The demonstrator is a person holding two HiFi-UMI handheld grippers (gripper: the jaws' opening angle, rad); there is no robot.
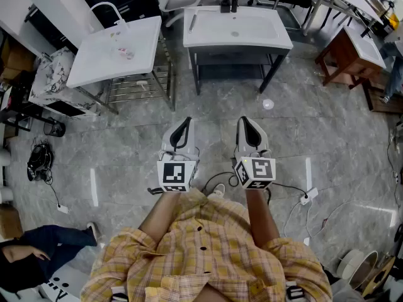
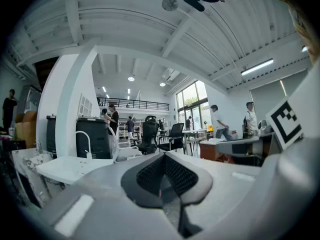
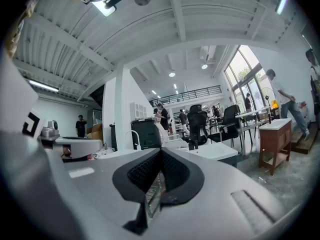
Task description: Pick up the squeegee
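Note:
I cannot make out a squeegee in any view. My left gripper point(image 1: 182, 128) and right gripper point(image 1: 249, 126) are held side by side at waist height over the grey stone floor, both pointing level toward two white washbasins. In the left gripper view the left gripper point(image 2: 164, 157) has its dark padded jaws pressed together with nothing between them. The right gripper point(image 3: 160, 152) looks the same in its own view, jaws meeting and empty. A small pale item point(image 1: 124, 53) lies on the left washbasin, too small to identify.
A white washbasin point(image 1: 101, 61) with a curved tap stands at the far left beside a metal rack point(image 1: 143, 83). A second basin point(image 1: 277, 39) on dark legs is straight ahead. A wooden table point(image 1: 340, 58) is at the right. Cables point(image 1: 296, 201) trail on the floor. A person point(image 1: 31, 253) sits at the lower left.

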